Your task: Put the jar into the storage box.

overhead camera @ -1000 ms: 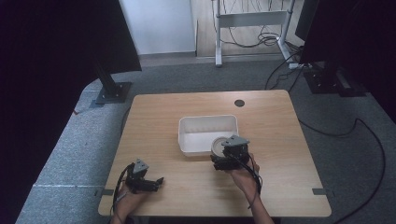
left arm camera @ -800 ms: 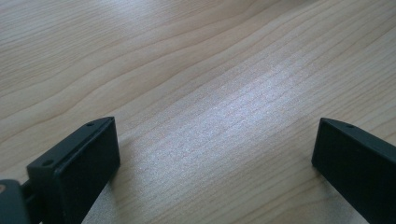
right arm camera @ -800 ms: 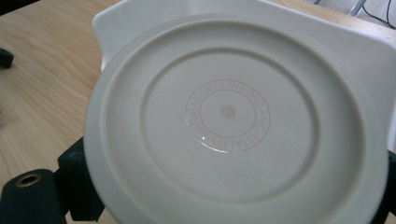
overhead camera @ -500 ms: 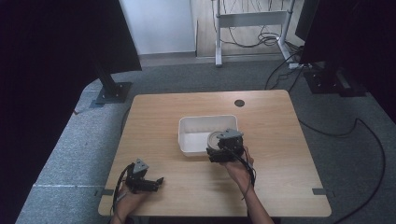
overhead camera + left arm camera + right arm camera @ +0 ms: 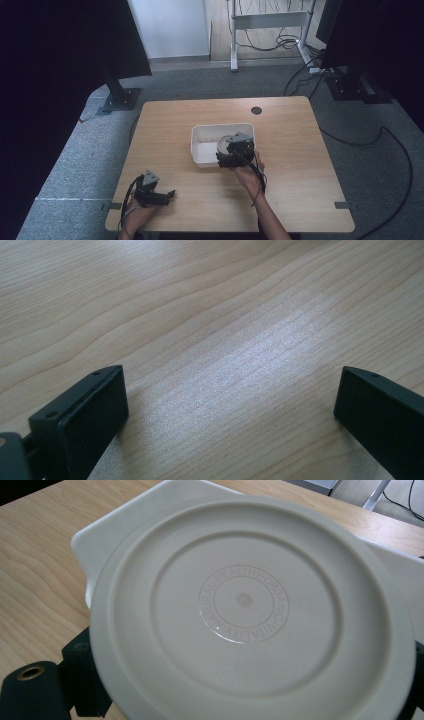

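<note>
1. High view: my right gripper holds a round cream plate over the near right part of the white rectangular tub, mid tabletop. The plate looks tilted; I can't tell if it touches the tub rim.
2. High view: my left gripper sits idle near the front left edge, well apart from the tub. Rest of the tabletop is bare except a dark round grommet at the far side. Floor cables and black stands lie around the table, not in my way.
3. Left gripper view: jaws wide apart, nothing between them, just wood grain below.
4. Right gripper view: the plate shows its underside with an embossed ring of lettering. Jaws clamped on its rim, black pads peeking at both lower corners. The tub is right behind it.
5. My call: the step is lowering the plate into the tub. Do it well by centring over the opening, levelling the plate, then spreading the jaws low.
6. Risk: the plate's rim catching the tub's near wall and tipping or shoving the tub.
</note>
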Demonstrator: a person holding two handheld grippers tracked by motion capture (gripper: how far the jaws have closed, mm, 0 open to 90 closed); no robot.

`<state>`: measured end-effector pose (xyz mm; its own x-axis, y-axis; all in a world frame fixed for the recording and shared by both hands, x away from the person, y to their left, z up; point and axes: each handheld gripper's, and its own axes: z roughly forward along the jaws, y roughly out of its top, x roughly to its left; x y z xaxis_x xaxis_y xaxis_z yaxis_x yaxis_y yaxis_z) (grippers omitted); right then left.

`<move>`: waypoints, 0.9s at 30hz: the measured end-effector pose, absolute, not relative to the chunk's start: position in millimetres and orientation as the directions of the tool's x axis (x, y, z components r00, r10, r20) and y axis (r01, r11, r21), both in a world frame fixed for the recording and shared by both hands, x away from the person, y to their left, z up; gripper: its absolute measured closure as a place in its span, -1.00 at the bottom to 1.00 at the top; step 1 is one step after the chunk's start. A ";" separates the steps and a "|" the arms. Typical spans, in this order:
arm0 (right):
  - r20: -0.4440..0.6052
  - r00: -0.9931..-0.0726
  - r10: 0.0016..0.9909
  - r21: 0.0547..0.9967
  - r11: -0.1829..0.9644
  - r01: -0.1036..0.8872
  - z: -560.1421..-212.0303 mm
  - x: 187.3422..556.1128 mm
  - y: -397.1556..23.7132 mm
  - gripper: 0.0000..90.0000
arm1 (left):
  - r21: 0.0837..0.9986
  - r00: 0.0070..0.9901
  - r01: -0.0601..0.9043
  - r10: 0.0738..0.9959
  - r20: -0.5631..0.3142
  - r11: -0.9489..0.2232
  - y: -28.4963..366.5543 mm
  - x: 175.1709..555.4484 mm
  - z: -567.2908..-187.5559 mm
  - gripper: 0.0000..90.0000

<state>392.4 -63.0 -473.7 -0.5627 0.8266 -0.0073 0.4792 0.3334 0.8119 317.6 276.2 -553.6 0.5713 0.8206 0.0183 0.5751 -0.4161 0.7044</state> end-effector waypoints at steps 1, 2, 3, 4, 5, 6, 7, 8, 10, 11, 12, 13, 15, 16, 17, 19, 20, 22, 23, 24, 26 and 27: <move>-0.004 -0.560 0.828 0.813 0.329 0.481 -474.0 393.4 -62.0 -0.79 | 0.705 0.571 0.575 0.821 0.017 -0.415 276.1 317.6 -553.7 -0.99; -0.007 -0.557 0.830 0.814 0.329 0.480 -474.4 395.1 -60.7 -0.79 | 0.705 0.571 0.575 0.820 0.018 -0.416 276.1 317.6 -553.7 -0.99; -0.008 -0.556 0.831 0.814 0.328 0.479 -474.9 396.5 -59.6 -0.79 | 0.704 0.572 0.575 0.820 0.019 -0.417 276.2 317.6 -553.6 -0.99; -0.007 -0.555 0.832 0.814 0.327 0.480 -475.1 397.4 -58.8 -0.79 | 0.704 0.572 0.574 0.820 0.019 -0.418 276.3 317.7 -553.6 -0.99; -0.007 -0.556 0.831 0.815 0.327 0.479 -475.7 398.7 -58.1 -0.79 | 0.704 0.572 0.574 0.820 0.020 -0.418 276.3 317.7 -553.6 -0.99; -0.007 -0.554 0.832 0.815 0.326 0.479 -476.4 400.2 -56.7 -0.79 | 0.704 0.572 0.574 0.820 0.020 -0.418 276.3 317.7 -553.6 -0.99; -0.009 -0.553 0.833 0.816 0.327 0.478 -476.9 401.3 -55.2 -0.79 | 0.704 0.572 0.574 0.820 0.020 -0.418 276.3 317.7 -553.6 -0.99; -0.012 -0.553 0.833 0.813 0.330 0.479 -477.3 402.3 -53.7 -0.79 | 0.704 0.572 0.574 0.820 0.020 -0.418 276.3 317.7 -553.6 -0.99; -0.015 -0.552 0.833 0.813 0.332 0.479 -478.4 405.0 -51.0 -0.79 | 0.704 0.573 0.574 0.820 0.020 -0.419 276.3 317.7 -553.6 -0.99; -0.015 -0.552 0.834 0.813 0.332 0.479 -478.9 406.4 -49.6 -0.79 | 0.704 0.573 0.574 0.820 0.020 -0.418 276.3 317.7 -553.6 -0.99; -0.017 -0.553 0.833 0.813 0.333 0.477 -479.3 407.7 -48.2 -0.79 | 0.704 0.572 0.575 0.820 0.020 -0.418 276.3 317.7 -553.6 -0.99; -0.017 -0.553 0.833 0.813 0.333 0.477 -479.3 407.7 -48.2 -0.79 | 0.704 0.572 0.575 0.820 0.020 -0.418 276.3 317.7 -553.6 -0.99; -0.022 -0.551 0.834 0.811 0.338 0.478 -480.6 411.4 -44.2 -0.79 | 0.704 0.571 0.576 0.821 0.018 -0.416 276.1 317.6 -553.7 -0.99; -0.022 -0.551 0.834 0.811 0.338 0.478 -480.6 411.4 -44.2 -0.79 | 0.704 0.571 0.576 0.821 0.018 -0.416 276.1 317.6 -553.7 -0.99; -0.021 -0.551 0.834 0.811 0.337 0.479 -481.2 412.6 -43.1 -0.79 | 0.704 0.572 0.575 0.820 0.018 -0.417 276.2 317.6 -553.6 -0.99; -0.021 -0.549 0.836 0.809 0.337 0.482 -483.1 414.8 -40.8 -0.79 | 0.704 0.572 0.576 0.820 0.018 -0.416 276.2 317.6 -553.6 -0.99; -0.022 -0.550 0.835 0.807 0.340 0.484 -484.5 416.2 -39.3 -0.79 | 0.704 0.572 0.575 0.820 0.018 -0.417 276.2 317.6 -553.7 -0.99; -0.021 -0.548 0.836 0.806 0.338 0.486 -488.0 419.3 -35.6 -0.79 | 0.704 0.572 0.575 0.820 0.018 -0.416 276.2 317.6 -553.7 -0.99; -0.021 -0.548 0.836 0.806 0.338 0.486 -488.0 419.3 -35.6 -0.79 | 0.704 0.572 0.575 0.820 0.018 -0.416 276.2 317.6 -553.7 -0.99; -0.022 -0.548 0.836 0.805 0.339 0.486 -490.0 420.8 -33.5 -0.79 | 0.704 0.572 0.575 0.820 0.018 -0.416 276.2 317.6 -553.7 -0.99; -0.021 -0.550 0.835 0.803 0.341 0.488 -492.5 422.8 -29.9 -0.79 | 0.704 0.572 0.575 0.820 0.018 -0.417 276.2 317.6 -553.6 -0.99; -0.019 -0.550 0.835 0.803 0.341 0.489 -493.3 423.3 -28.5 -0.79 | 0.704 0.572 0.575 0.820 0.018 -0.417 276.2 317.6 -553.6 -0.99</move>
